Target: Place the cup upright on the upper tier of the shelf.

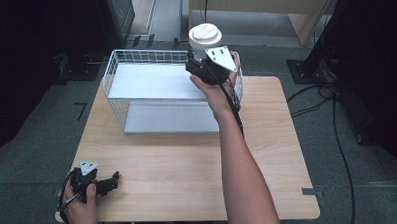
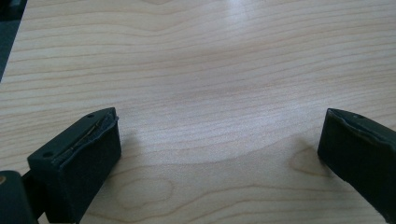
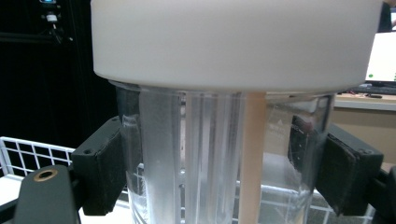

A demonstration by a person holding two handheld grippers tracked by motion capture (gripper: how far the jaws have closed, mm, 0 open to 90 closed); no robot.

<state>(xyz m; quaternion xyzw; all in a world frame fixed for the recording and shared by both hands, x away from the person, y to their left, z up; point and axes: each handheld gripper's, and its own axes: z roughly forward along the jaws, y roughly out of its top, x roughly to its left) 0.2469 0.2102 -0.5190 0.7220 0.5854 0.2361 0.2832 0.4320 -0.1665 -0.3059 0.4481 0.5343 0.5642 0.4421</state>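
Worktop (image 1: pixel 188 167) of pale wood, seen from the high view, carries a white wire basket (image 1: pixel 116 90) with a flat white tray floor at its far edge. The right tongs (image 1: pixel 197 59) hold a clear cup (image 1: pixel 198 53) with a white lid (image 1: pixel 205 34) above the basket's right end, near its far corner; whether the cup's base touches the basket floor cannot be told. The left tongs (image 1: pixel 114 181) rest at the near left corner of the worktop, well apart from the basket, in the person's left hand (image 1: pixel 81 208).

Left gripper view: the left tongs (image 2: pixel 219 140) stand wide open over bare wood grain, with nothing between the pads.

Right gripper view: the right tongs (image 3: pixel 212 163) are clamped on the clear cup (image 3: pixel 205 158), one pad on each side of its wall just under the white lid (image 3: pixel 233 42). The wall is ribbed and see-through; a pale tan upright strip shows through it, and what it is cannot be told. Faint printing on the cup's right side is too small to read. White wire of the basket (image 3: pixel 28 154) shows behind, low on the left.
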